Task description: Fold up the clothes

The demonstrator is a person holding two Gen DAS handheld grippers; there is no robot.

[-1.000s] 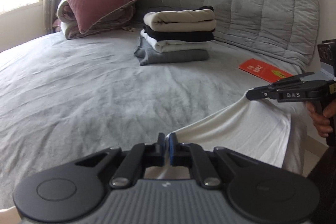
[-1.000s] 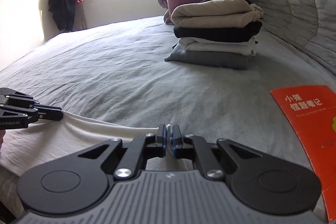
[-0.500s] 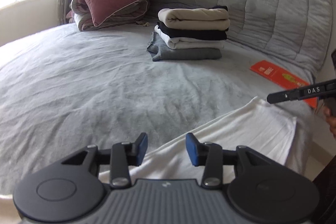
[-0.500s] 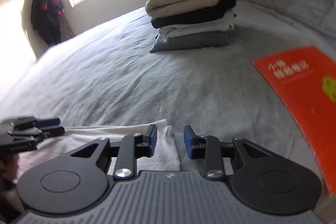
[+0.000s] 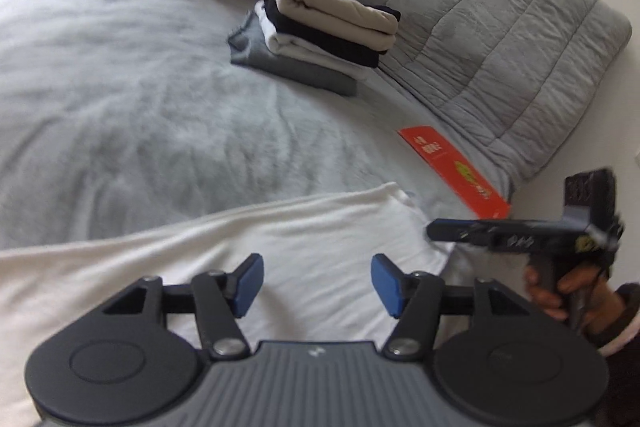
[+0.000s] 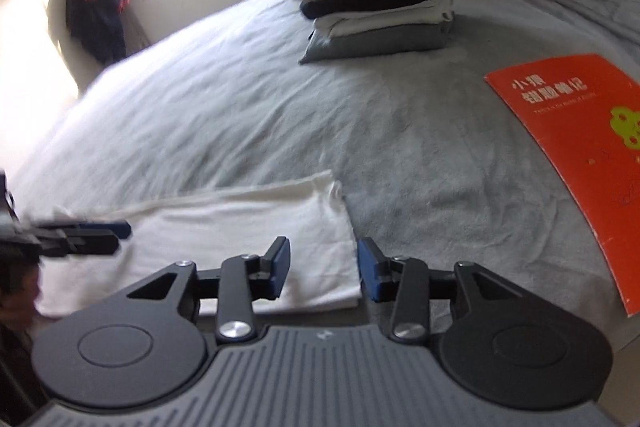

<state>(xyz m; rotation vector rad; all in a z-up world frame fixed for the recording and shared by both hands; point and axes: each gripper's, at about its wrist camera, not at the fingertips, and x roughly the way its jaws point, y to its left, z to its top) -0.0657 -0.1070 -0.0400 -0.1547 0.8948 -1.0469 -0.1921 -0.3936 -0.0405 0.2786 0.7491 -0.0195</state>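
- Left gripper opening, nothing pinched; white cloth flat on bed beneath the pads, at the near edge.
- Right gripper opening too, empty, over the cloth's right corner.
- Risk: cloth close to the bed edge, liable to slide off if nudged or dragged on the next grab.
- Risk: pinching only the top layer, so the fold opens or skews.
- Risk: catching the bedsheet with the cloth, both soft and pale, hard to separate.
- Risk: uneven pull from two hands, leaving a crooked, wrinkled fold.
- Risk: right hand sweeping into the red booklet nearby.
- Stack well apart, unlikely to be hit.
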